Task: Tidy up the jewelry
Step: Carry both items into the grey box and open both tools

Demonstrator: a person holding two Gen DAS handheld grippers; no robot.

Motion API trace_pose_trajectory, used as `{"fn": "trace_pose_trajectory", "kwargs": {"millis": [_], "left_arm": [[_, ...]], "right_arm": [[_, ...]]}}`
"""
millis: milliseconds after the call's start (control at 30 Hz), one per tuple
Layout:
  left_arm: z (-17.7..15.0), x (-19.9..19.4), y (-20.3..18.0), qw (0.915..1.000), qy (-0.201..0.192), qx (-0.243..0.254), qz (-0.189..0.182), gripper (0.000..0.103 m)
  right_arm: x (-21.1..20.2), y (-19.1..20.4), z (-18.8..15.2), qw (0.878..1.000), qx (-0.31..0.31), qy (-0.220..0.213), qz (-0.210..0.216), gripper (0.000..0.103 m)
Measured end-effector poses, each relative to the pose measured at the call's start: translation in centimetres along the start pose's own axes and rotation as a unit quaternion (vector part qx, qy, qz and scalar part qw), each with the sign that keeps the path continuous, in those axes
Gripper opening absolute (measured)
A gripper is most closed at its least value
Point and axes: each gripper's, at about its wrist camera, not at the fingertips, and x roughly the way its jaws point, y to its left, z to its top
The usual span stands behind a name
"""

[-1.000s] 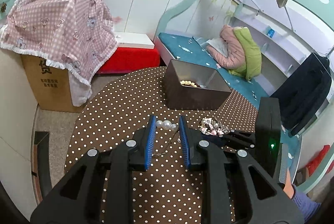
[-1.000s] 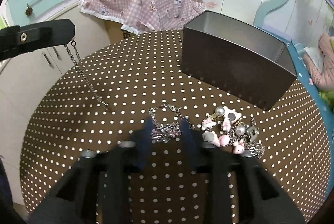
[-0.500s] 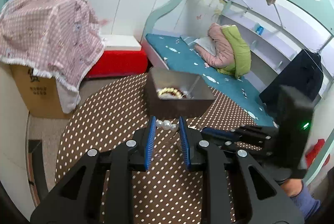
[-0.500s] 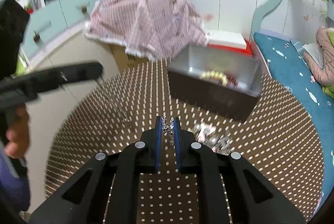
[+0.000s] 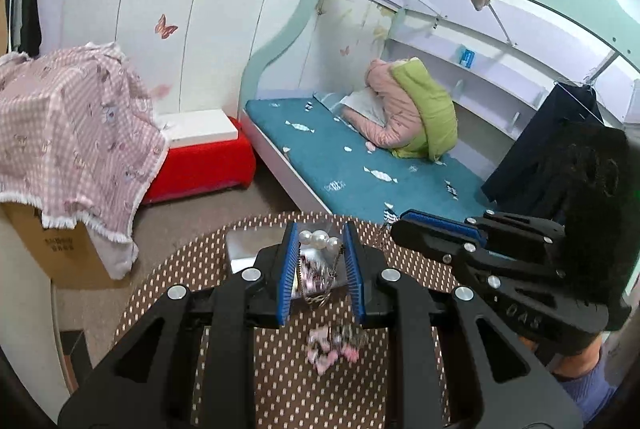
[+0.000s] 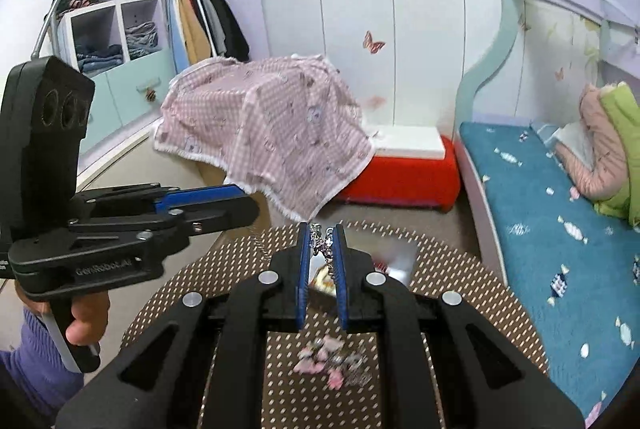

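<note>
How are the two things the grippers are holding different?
The pearl piece in the left gripper has big round white beads; the chain in the right gripper is thin silver links. The left's jaws stand wider apart than the right's. Both dangle above the dotted table.

a child's bedroom: bunk bed [image 5: 360, 165], butterfly-stickered wardrobe [image 6: 360, 9].

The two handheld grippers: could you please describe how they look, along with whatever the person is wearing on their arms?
Both are matte black plastic with silver screw heads and ribbed blue pads on the fingers. The left gripper has a tall black handle block, printed "GenRobot.AI" in white lettering on its side, seen from the right wrist view. The right gripper bears faint raised characters on its body. Purple knitted sleeves cover the wrists.
</note>
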Motion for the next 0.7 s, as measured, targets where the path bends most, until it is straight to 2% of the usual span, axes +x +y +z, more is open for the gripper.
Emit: {"fn": "trace_pose_trajectory", "kwargs": {"millis": [100,267,500,700], "left_arm": [[1.3,1.4,0.1,1.0000,0.002,-0.002,0.001,0.023],[1.6,5.8,0.8,0.9991,0.038,-0.008,0.014,0.023],[-1.4,11.3,2.8,0.9936,0.097,-0.020,0.054,0.023],[-3.4,13.4,4.6,0.9899,0.123,-0.027,0.065,0.023]], "right_arm": [[1.1,-0.5,0.8,1.000,0.000,0.001,-0.007,0.010],[3.2,-1.7,0.5,1.000,0.012,0.021,-0.009,0.010],[6.6,-3.3,-1.0,0.998,0.036,0.059,-0.005,0.010],[8.4,-3.8,-1.9,0.996,0.044,0.081,-0.005,0.010]]}}
